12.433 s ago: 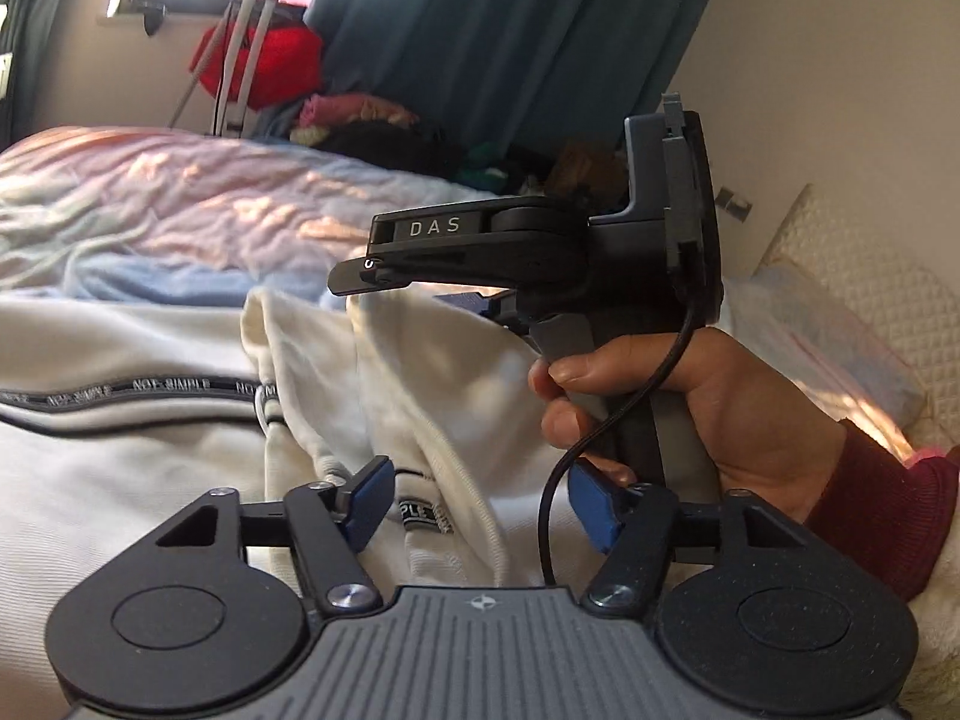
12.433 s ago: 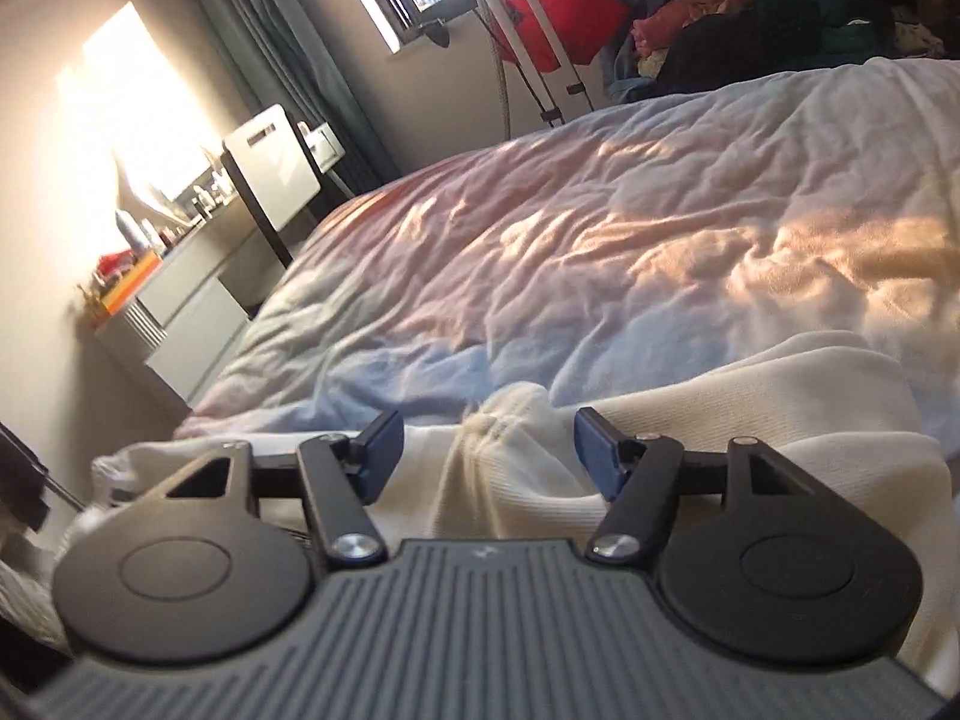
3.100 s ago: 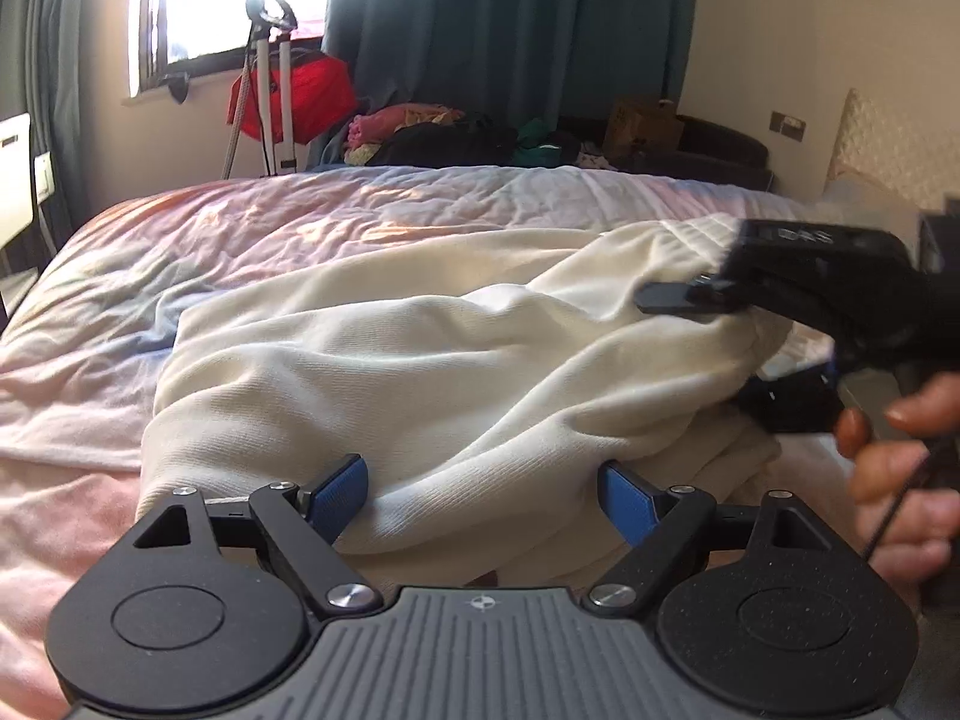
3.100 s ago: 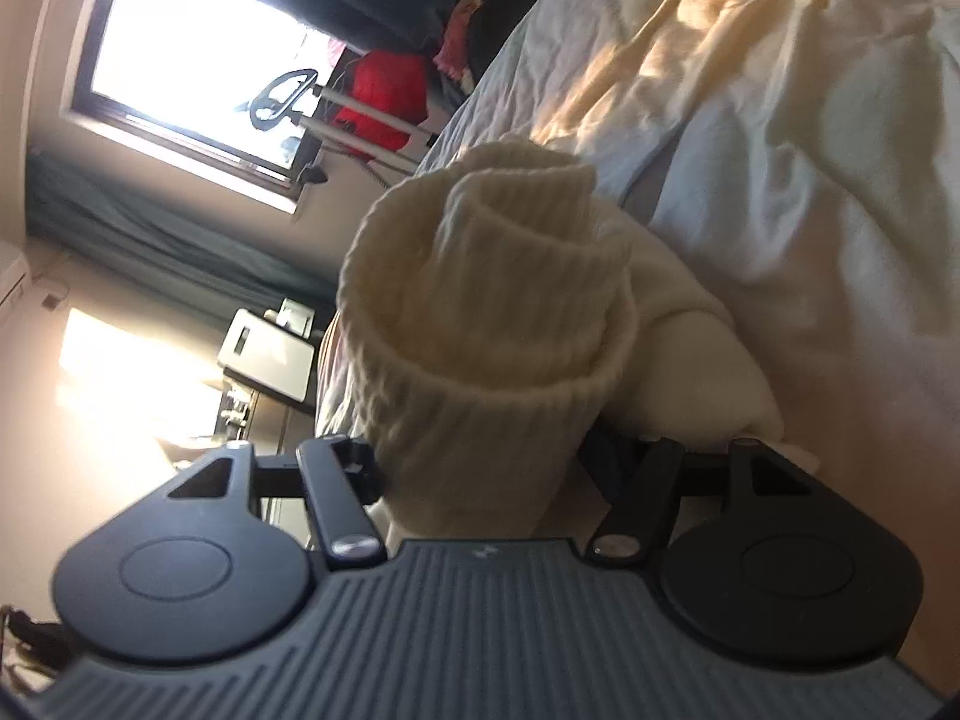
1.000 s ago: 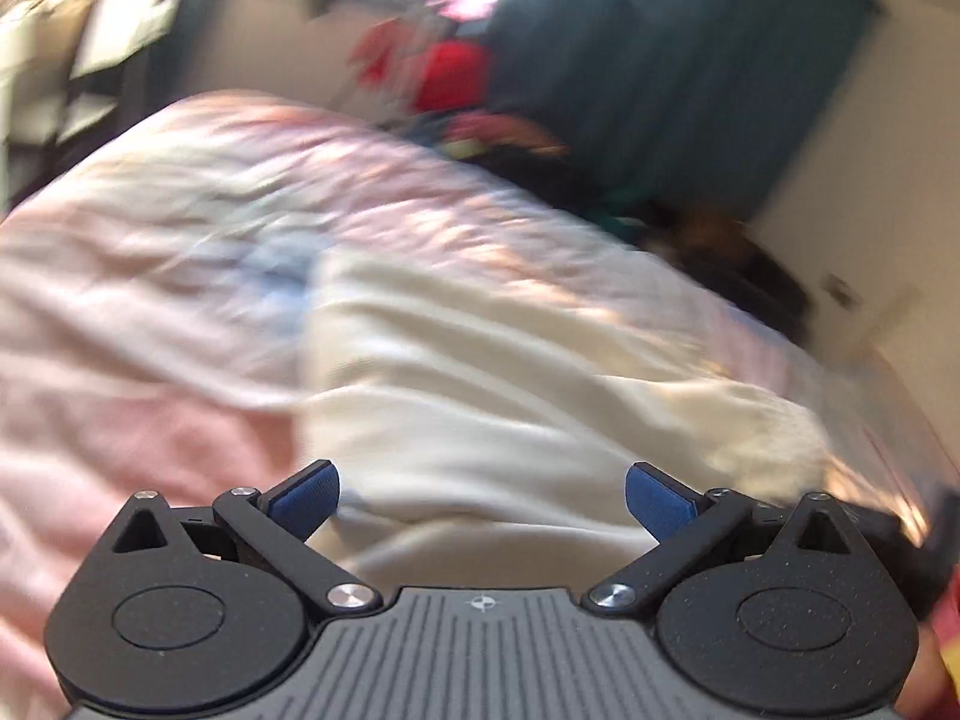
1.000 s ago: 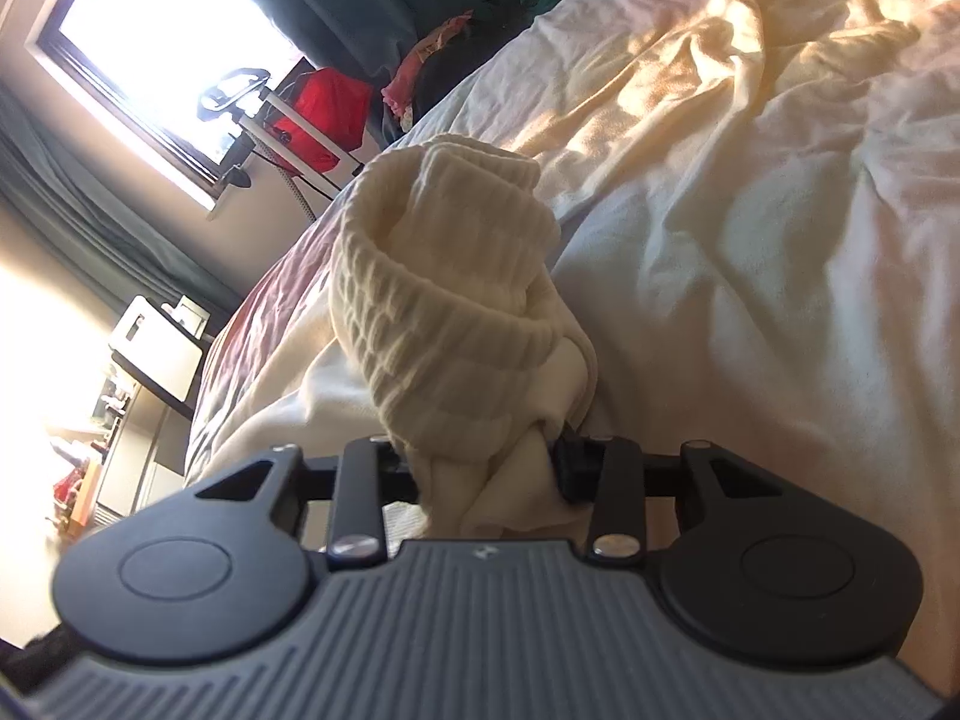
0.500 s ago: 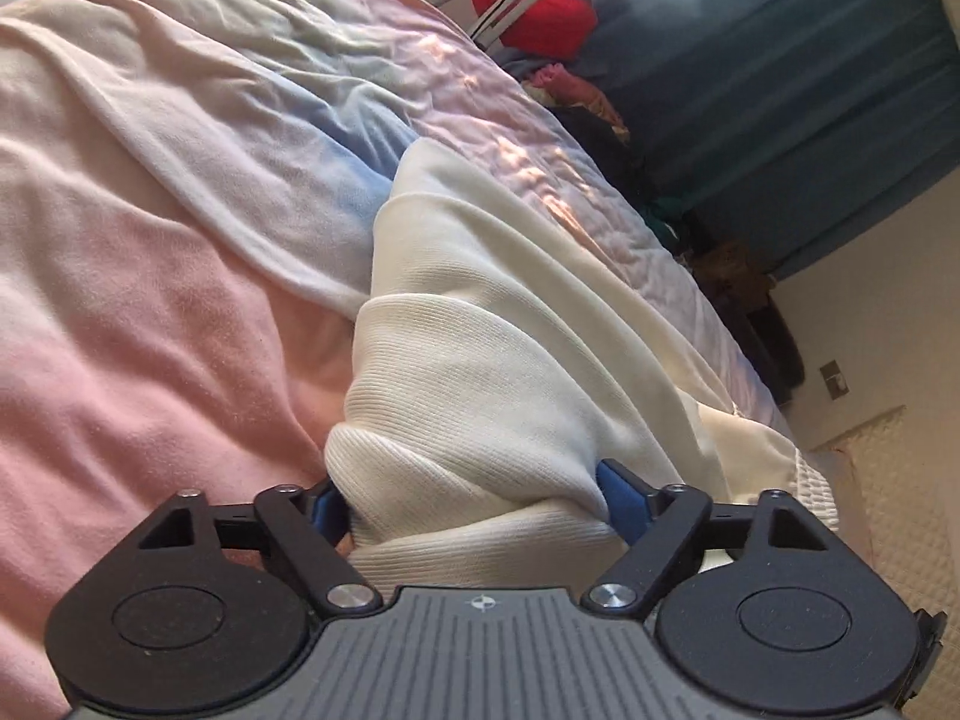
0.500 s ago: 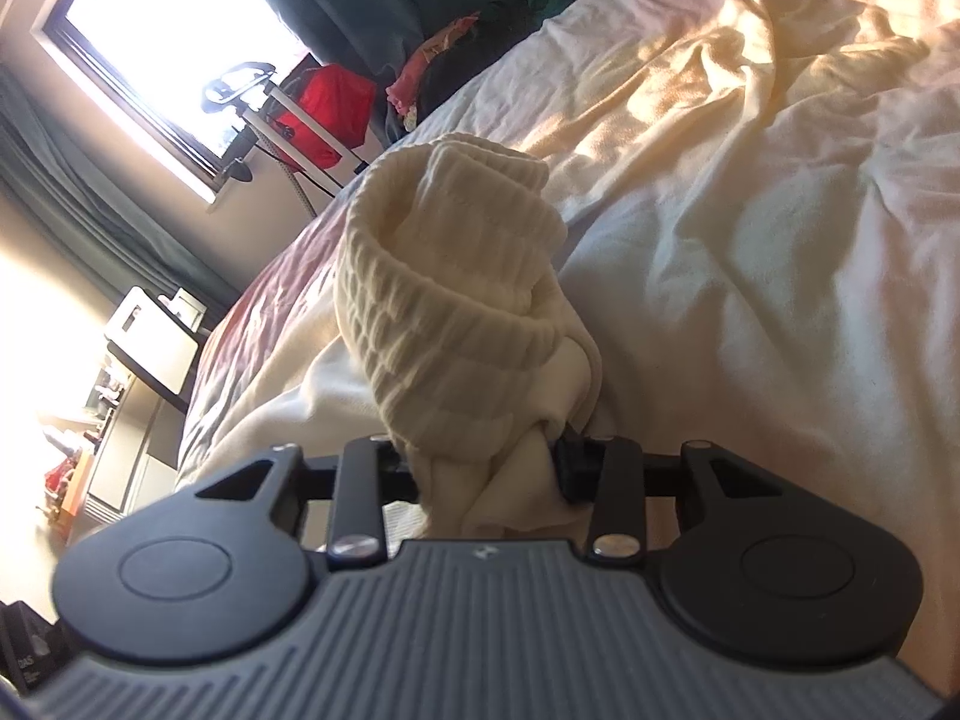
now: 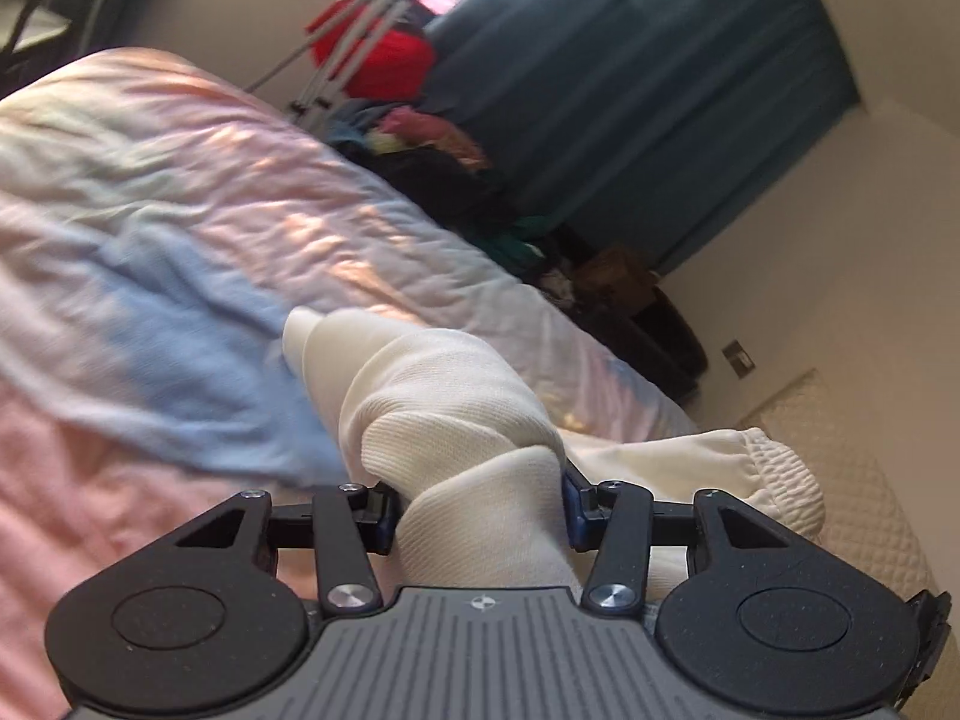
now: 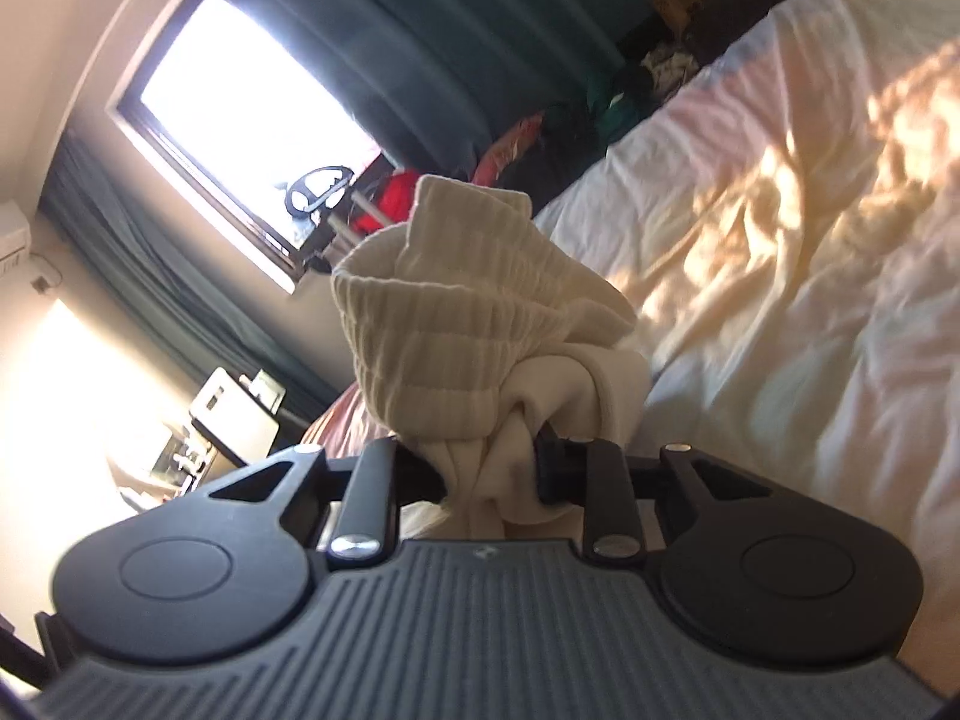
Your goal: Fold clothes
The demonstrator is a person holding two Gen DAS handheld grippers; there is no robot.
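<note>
Both jaws have just been closing: left gripper (image 9: 477,507) and right gripper (image 10: 489,471) each pinch the cream garment (image 9: 444,420), bunched toward twelve o'clock.

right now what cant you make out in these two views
- Left wrist view: the pads of the left gripper are buried in the cream garment; its lower part is cut off behind the gripper body.
- Right wrist view: the ribbed cuff bunches over the right gripper; how the cloth hangs below is hidden.
- Clothes pile by the curtain: blurred.
</note>
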